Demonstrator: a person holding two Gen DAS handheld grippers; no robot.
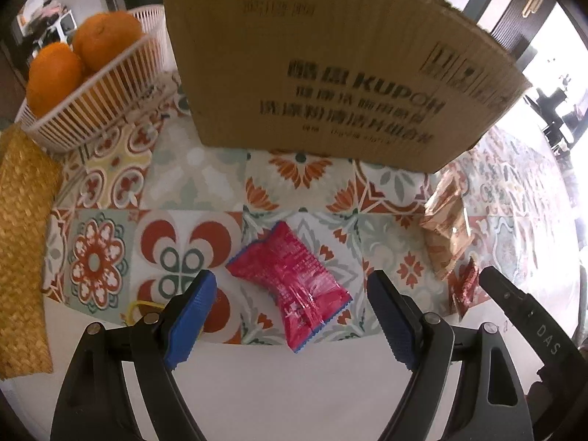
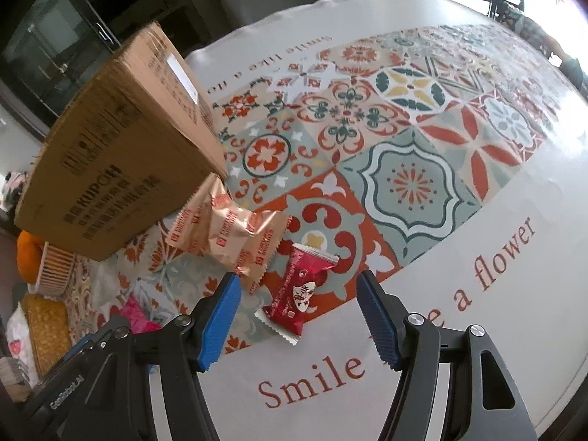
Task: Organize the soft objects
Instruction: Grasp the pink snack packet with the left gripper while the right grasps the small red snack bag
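A pink snack packet (image 1: 292, 286) lies on the patterned tablecloth between the fingers of my open, empty left gripper (image 1: 294, 316); it also shows in the right wrist view (image 2: 137, 316). A dark red snack packet (image 2: 297, 290) lies between the fingers of my open, empty right gripper (image 2: 299, 316); its edge shows in the left wrist view (image 1: 466, 286). Gold-orange snack packets (image 2: 228, 235) lie just beyond it, against a cardboard box (image 2: 117, 154). The box (image 1: 330, 70) stands behind the pink packet. The packets also show in the left wrist view (image 1: 444, 228).
A white basket (image 1: 92, 106) with oranges (image 1: 55, 77) stands at the far left beside the box. A woven yellow mat (image 1: 22, 242) lies at the left edge. The right gripper's body (image 1: 533, 327) is close on the left gripper's right. The tablecloth (image 2: 441, 147) stretches to the right.
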